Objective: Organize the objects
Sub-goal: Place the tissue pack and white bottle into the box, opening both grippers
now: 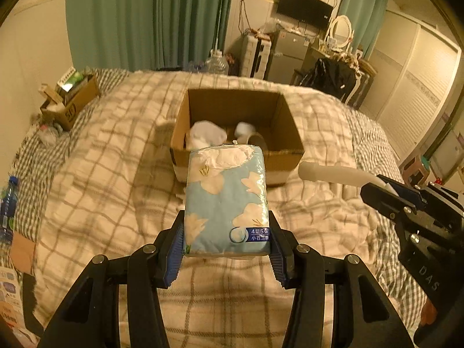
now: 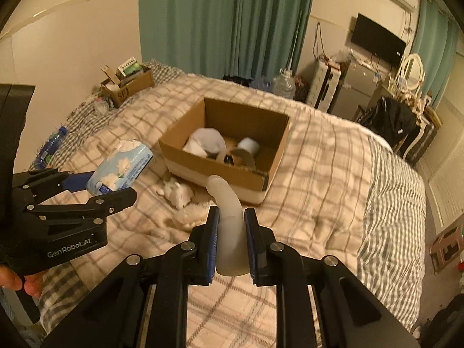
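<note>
The left gripper clamps a tissue pack whose long axis runs straight ahead of the fingers toward the cardboard box. The right gripper pinches a curved white tube, tip near the box's front wall; both look about equally near.

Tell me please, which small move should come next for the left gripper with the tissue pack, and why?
Probably carry it forward over the cardboard box and open there. The left gripper is shut on the tissue pack, held above the bed just short of the box's near wall. The box is open and part of its floor is bare. The right gripper holds a white tube beside it.
</note>
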A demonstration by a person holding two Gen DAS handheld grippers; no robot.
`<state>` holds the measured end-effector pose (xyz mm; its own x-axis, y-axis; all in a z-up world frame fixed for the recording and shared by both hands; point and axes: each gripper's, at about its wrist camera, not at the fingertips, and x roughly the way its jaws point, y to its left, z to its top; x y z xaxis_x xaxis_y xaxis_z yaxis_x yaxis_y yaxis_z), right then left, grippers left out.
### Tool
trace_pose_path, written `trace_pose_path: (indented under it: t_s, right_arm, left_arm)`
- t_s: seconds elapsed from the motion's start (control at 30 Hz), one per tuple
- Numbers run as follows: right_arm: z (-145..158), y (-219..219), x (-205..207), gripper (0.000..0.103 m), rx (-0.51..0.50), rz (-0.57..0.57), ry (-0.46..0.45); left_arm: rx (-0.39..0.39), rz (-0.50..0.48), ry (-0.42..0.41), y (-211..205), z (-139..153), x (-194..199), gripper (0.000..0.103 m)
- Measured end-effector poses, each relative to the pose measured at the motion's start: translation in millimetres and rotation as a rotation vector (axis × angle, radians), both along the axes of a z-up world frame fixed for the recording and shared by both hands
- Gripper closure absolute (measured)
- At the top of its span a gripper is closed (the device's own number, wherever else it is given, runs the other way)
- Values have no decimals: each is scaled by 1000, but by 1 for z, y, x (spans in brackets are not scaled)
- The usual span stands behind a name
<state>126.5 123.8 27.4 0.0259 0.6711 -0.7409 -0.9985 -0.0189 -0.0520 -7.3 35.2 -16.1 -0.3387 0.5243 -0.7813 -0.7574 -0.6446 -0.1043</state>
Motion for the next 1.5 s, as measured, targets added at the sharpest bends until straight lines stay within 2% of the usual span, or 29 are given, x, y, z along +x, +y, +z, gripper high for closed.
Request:
trace_pose_path:
  t_s: [0.3,0.57,0.87,1.17,1.3,1.33,1.37,1.4,1.43,1.5]
  right_arm:
    - [29,27,-2,87,55,22,-3]
    - [39,78,8,87,78,30,-4]
    - [32,147,25,87,81,30,-1]
    - [-6,203,39,86,52,18,12]
    - [-24,214,46,80,55,16,49]
    - [-28,214,48,68,58,10,64]
    - [-30,214,49,61,60,-1,68]
    - [-32,214,53,53,62,-20,65]
    - [-32,211,56,50,64,-35,67]
    - [-31,204,60,48,62,-43,84]
  left_arm:
    - [33,-1,47,20,32,-25,52]
    - [35,-14,65,58,39,-58,52]
    - [8,-40,62,108,20,-97,52]
    - [-10,-54,44,143,-16,-132,51]
    - [7,-64,41,147,-27,-142,48]
    - [2,-63,36,148,-30,-144,42]
    - [-9,-57,32,148,-33,-146,37]
    - [-24,-44,31,146,-36,-147,26]
    - [-31,-32,35,143,-38,-147,18]
    - [-35,-20,45,134,-40,-146,18]
